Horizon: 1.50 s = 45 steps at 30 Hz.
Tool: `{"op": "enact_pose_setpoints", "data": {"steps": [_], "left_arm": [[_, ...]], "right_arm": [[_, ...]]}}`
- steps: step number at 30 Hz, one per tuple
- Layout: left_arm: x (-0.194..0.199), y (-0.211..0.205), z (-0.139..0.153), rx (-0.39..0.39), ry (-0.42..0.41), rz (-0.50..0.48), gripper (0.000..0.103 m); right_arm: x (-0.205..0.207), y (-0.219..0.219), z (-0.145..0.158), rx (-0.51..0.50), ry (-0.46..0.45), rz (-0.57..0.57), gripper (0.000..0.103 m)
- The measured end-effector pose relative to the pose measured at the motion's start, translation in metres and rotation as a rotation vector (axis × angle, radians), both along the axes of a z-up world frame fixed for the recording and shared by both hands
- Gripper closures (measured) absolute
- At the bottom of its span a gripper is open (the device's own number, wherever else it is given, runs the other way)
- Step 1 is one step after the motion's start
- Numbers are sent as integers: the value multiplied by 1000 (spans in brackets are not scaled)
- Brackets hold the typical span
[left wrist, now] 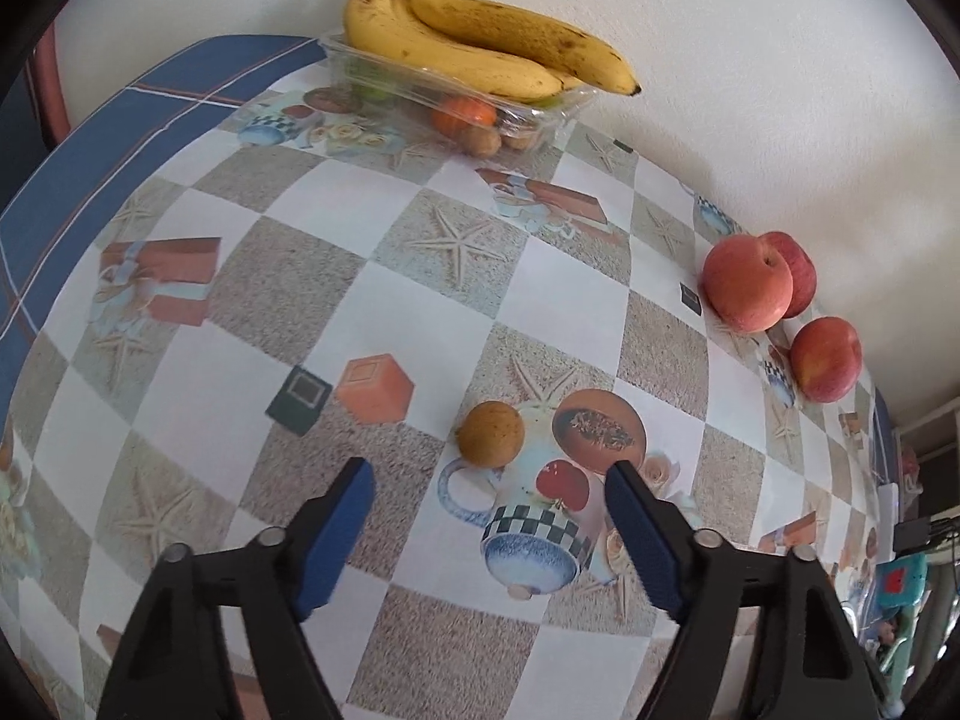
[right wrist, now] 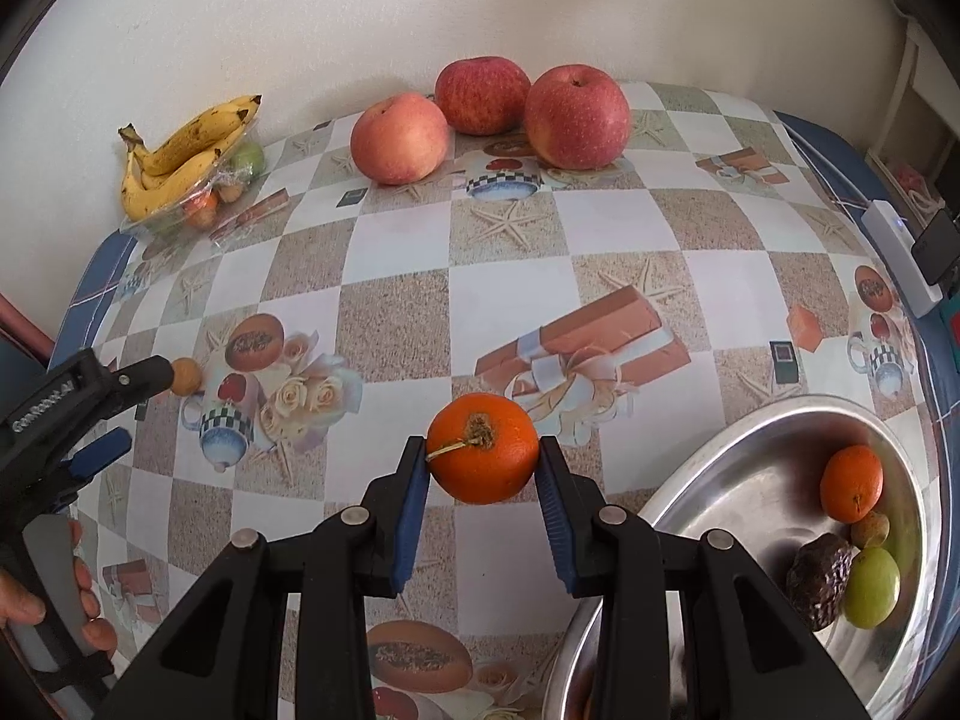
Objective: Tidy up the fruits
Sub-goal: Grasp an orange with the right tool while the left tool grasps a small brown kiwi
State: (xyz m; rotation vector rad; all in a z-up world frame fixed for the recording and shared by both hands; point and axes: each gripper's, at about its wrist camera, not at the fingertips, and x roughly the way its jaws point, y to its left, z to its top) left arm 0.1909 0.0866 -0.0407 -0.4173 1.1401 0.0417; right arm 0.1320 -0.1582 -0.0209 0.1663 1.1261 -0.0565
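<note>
My right gripper (right wrist: 483, 459) is shut on an orange mandarin (right wrist: 483, 456) with a dry stem, held above the table, left of a steel bowl (right wrist: 720, 462). The bowl holds another mandarin (right wrist: 852, 483), a green fruit (right wrist: 873, 588), a dark wrinkled fruit (right wrist: 819, 579) and a small brown fruit (right wrist: 870, 529). My left gripper (left wrist: 489, 480) is open and empty, just short of a small brown round fruit (left wrist: 491, 434) on the tablecloth; the same gripper (right wrist: 135, 408) and fruit (right wrist: 186, 376) show at the left of the right wrist view.
Three red apples (right wrist: 489, 120) stand by the back wall, also seen in the left wrist view (left wrist: 747, 282). A clear plastic tray (left wrist: 360, 63) with bananas (left wrist: 480, 42) on top and small fruits inside sits at the far corner. A white power strip (right wrist: 900, 252) lies at the right edge.
</note>
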Motion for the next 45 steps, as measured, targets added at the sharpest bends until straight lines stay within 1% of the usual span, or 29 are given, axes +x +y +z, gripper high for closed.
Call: {"op": "enact_pose_setpoints", "data": {"steps": [2, 4, 8, 10, 14, 16, 20, 22, 24, 29, 35, 42, 45], "left_arm": [[2, -3, -2, 6, -5, -12, 29], [3, -4, -2, 4, -13, -18, 37], [5, -2, -3, -11, -24, -13, 44], [5, -1, -5, -17, -23, -7, 56], [4, 3, -9, -39, -21, 3, 58], [4, 5, -11, -47, -21, 13, 63], [6, 6, -12, -57, -39, 11, 63], [8, 7, -13, -60, -39, 13, 71], [8, 9, -15, -65, -37, 17, 75], [5, 11, -12, -74, -34, 32, 76], [-3, 6, -5, -124, -3, 48, 76], [-23, -5, 11, -185, 19, 57, 76], [-34, -11, 20, -178, 22, 46, 76]], "right_arm": [[3, -2, 1, 3, -6, -3, 66], [6, -3, 3, 7, -13, -5, 66], [10, -4, 3, 11, -20, -7, 66], [10, -4, 2, 14, -16, -8, 66], [10, -5, -1, 26, -5, -13, 66], [10, -5, -2, 27, -3, -17, 66], [10, -4, -1, 27, -2, -12, 66], [10, -4, -1, 28, -2, -12, 66], [10, -4, -2, 28, 0, -10, 66], [10, -4, -2, 26, 4, -8, 66], [9, -4, 0, 20, 3, -5, 66], [-4, -5, 11, -7, -3, 4, 66], [-12, -7, 17, -16, -9, 3, 66]]}}
